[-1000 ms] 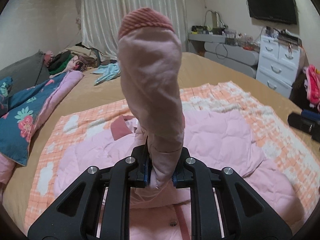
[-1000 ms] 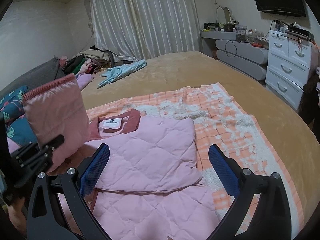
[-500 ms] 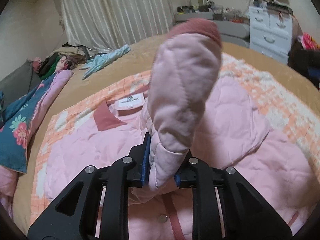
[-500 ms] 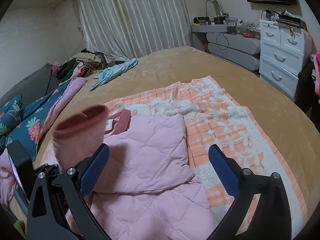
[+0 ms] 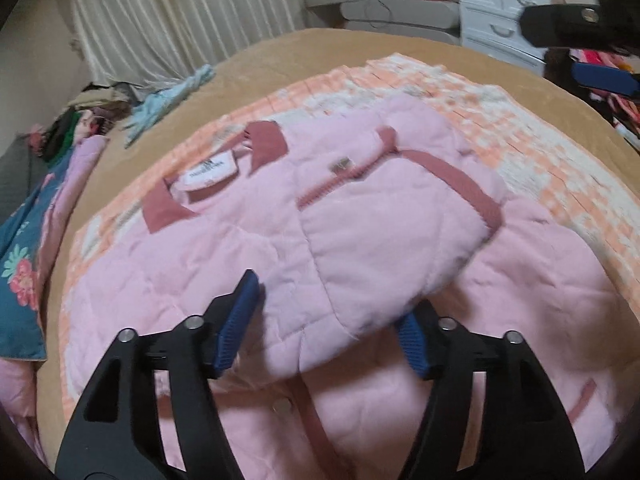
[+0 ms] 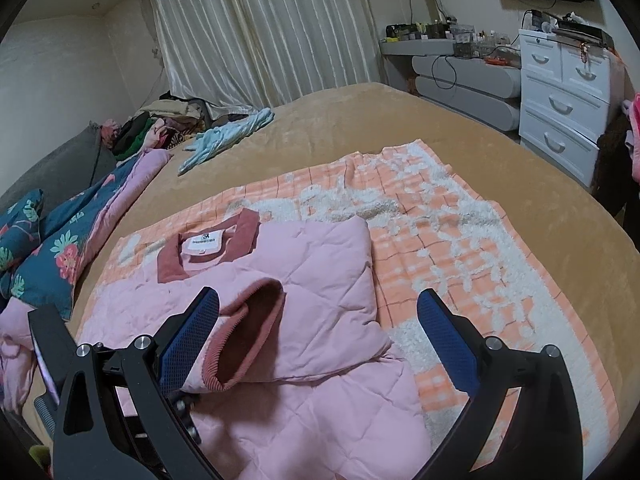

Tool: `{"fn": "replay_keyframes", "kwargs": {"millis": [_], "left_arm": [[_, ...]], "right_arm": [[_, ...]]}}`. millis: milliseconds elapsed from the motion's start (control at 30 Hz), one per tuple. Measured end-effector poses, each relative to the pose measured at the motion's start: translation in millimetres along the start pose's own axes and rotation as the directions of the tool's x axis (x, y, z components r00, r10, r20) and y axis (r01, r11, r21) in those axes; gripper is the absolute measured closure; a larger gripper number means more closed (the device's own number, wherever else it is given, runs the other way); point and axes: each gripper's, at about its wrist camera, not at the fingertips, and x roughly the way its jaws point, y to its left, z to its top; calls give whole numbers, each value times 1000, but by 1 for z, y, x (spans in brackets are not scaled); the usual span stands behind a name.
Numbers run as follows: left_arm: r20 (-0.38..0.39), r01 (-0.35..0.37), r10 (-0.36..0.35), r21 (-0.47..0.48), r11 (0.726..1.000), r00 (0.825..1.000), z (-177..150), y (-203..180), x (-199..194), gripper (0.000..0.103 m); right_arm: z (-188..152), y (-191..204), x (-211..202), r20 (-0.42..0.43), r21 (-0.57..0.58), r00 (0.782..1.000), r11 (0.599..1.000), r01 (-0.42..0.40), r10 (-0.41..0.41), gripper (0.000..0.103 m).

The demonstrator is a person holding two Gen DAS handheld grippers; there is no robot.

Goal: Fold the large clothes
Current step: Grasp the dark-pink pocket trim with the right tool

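A pink quilted jacket [image 5: 224, 264] with a dark pink collar [image 5: 264, 144] lies on an orange-and-white checked blanket [image 5: 500, 112] on the bed. Its sleeve [image 5: 392, 240], with a dark pink cuff [image 6: 248, 332], lies folded across the jacket's body. My left gripper [image 5: 324, 332] is open; the sleeve's near end lies loose between its blue pads. My right gripper [image 6: 320, 336] is open and empty, hovering over the jacket [image 6: 328, 264], with the cuff just inside its left finger. The right gripper also shows at the upper right of the left wrist view [image 5: 592, 52].
The blanket [image 6: 460, 224] spreads on a tan bed cover [image 6: 400, 120]. A floral pillow [image 6: 48, 248] and pink quilt lie at the left. A pile of clothes [image 6: 160, 124] and a light blue garment [image 6: 224, 136] lie at the back. White drawers [image 6: 568, 96] stand at the right.
My left gripper swung the raised sleeve down across the jacket's body and opened, letting it go. The right gripper stayed open and hardly moved.
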Motion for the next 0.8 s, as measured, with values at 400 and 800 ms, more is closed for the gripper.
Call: {"fn": "replay_keyframes", "kwargs": {"millis": [400, 800], "left_arm": [[17, 94, -92, -170, 981, 996, -11, 54, -44, 9], [-9, -50, 50, -303, 952, 999, -37, 129, -52, 9]], "right_arm": [[-10, 28, 10, -37, -62, 999, 997, -34, 32, 4], [-46, 75, 44, -178, -123, 978, 984, -132, 109, 4]]}}
